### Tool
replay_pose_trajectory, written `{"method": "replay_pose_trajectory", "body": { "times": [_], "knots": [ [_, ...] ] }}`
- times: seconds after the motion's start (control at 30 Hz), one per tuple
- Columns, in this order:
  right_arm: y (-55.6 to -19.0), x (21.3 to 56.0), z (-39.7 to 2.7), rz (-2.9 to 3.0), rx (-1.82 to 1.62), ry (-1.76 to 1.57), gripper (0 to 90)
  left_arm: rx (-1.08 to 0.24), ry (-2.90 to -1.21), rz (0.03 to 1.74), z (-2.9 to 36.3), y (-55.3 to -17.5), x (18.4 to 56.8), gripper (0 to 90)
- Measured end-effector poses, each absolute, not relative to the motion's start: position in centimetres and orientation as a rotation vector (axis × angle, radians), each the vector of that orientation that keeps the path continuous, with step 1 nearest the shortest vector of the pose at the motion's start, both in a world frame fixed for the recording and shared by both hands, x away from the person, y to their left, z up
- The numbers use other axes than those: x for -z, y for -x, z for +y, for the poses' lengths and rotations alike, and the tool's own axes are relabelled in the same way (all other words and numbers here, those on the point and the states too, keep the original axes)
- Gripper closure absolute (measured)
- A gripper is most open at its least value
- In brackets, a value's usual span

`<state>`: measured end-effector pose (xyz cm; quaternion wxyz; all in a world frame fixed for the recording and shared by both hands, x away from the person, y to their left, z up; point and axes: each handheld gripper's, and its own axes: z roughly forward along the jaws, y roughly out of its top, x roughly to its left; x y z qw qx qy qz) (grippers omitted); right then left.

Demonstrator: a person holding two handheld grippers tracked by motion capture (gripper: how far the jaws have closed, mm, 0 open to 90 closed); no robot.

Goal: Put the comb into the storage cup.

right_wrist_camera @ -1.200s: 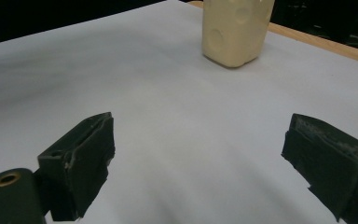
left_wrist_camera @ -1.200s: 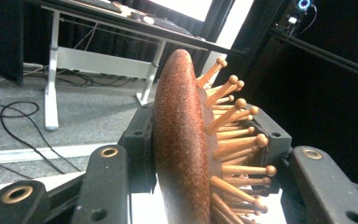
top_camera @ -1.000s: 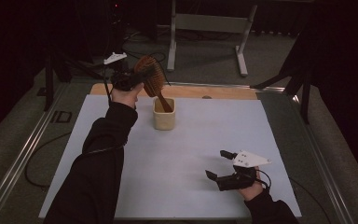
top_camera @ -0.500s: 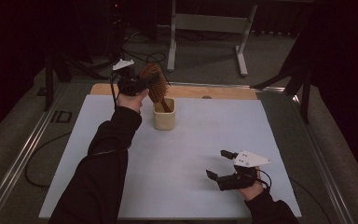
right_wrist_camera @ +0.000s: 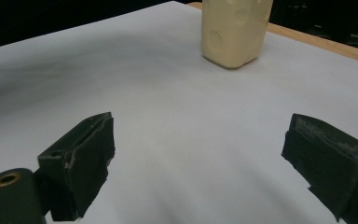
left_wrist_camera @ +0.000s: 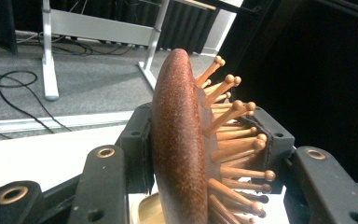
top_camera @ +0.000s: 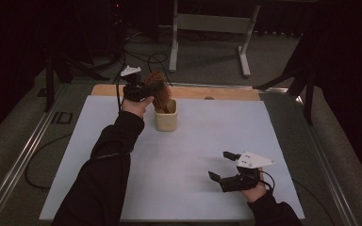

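Left gripper [top_camera: 143, 89] clamps the wooden hairbrush [top_camera: 159, 94] by its head, pads on the back and the bristle side. Since a second ago the brush has swung from a tilt to near upright and sunk, handle now down inside the cream cup [top_camera: 166, 120], upper centre of the high view. Judged: placing nearly done; release comes next. Right gripper [top_camera: 227, 170] rests lower right, jaws wide apart, nothing between them. White sheet [top_camera: 188, 155] covers the table [top_camera: 226, 93], wood showing along the far edge. Dark room; grey carpet, cables, a metal stand [top_camera: 212, 28] behind.
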<state>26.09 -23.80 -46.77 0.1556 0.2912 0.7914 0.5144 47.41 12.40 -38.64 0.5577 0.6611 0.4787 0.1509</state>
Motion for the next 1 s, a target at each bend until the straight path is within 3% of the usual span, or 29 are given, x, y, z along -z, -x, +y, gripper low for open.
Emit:
{"method": "replay_pose_trajectory", "body": {
  "times": [0.7,0.87,1.0],
  "knots": [
    [-26.1,46.8,-23.7,2.273,-1.468,-0.838,8.4,-0.342,-1.553,1.144,13.7,-47.3,39.7,46.5],
    [-26.1,46.8,-23.7,2.276,-1.467,-0.843,8.3,-0.333,-1.561,1.169,14.0,-47.6,39.6,40.2],
    [-26.1,46.8,-23.6,2.279,-1.468,-0.835,8.3,-0.322,-1.564,1.14,14.4,-47.4,39.3,25.2]
  ]
}}
